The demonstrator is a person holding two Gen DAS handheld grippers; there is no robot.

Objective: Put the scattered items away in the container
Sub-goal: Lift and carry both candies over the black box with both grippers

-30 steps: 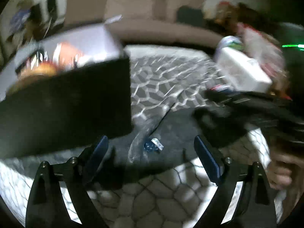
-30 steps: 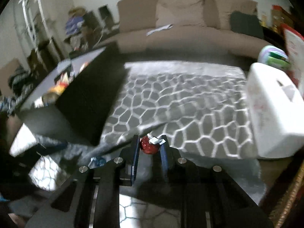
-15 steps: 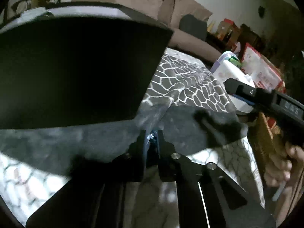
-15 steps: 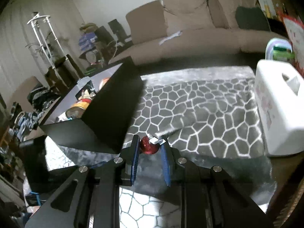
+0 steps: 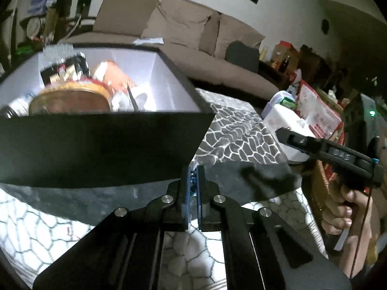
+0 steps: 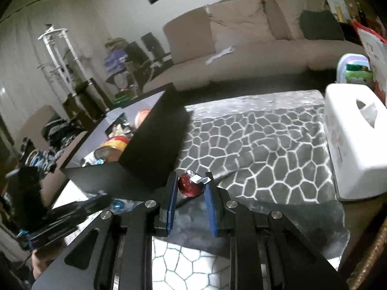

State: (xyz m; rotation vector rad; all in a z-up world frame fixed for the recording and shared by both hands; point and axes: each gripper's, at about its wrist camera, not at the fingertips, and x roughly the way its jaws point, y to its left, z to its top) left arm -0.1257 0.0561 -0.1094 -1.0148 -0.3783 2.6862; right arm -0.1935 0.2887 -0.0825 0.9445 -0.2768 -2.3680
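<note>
My left gripper (image 5: 192, 177) is shut on a small blue shiny item (image 5: 192, 181), of which only a sliver shows between the pads. It hangs just in front of the near wall of the black box (image 5: 96, 145), which is white inside and holds several items. In the right wrist view, my right gripper (image 6: 191, 184) is shut on a red glitter ornament ball (image 6: 189, 186) with a silver cap. The same box (image 6: 154, 149) lies ahead on the left. At lower left of that view the left gripper (image 6: 113, 203) carries the blue item (image 6: 117, 204).
A grey rug with a white cell pattern (image 6: 254, 140) covers the table. A white tissue box (image 6: 353, 145) stands at the right, with bags and cartons behind it. A beige sofa (image 6: 241, 36) runs along the back. A person's hand (image 5: 338, 215) grips the right tool.
My left gripper shut on the blue item that lay on the rug and lifted it toward the box, whose inside now shows. The right gripper kept hold of the red ornament and rose slightly.
</note>
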